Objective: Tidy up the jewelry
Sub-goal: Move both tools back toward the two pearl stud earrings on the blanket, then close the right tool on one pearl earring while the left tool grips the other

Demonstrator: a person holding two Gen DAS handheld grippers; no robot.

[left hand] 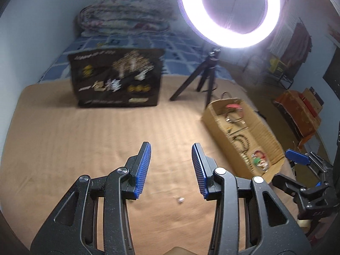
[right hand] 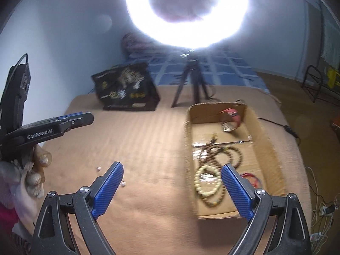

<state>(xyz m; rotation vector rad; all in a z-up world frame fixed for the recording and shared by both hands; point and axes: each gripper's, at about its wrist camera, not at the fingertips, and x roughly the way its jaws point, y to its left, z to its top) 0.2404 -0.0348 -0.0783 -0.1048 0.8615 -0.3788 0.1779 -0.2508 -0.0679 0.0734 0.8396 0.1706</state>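
Your work surface is a matt tan ribbed cloth [right hand: 148,148]; the tray is plain brown cardboard [right hand: 263,131], rough-edged. The bead strands [right hand: 210,182] inside look dull (wood, seemingly), the black bag [left hand: 119,76] glossy.

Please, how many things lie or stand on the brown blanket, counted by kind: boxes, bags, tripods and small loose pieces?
cardboard box: 1
black bag: 1
tripod: 1
small loose pieces: 2
Total: 5
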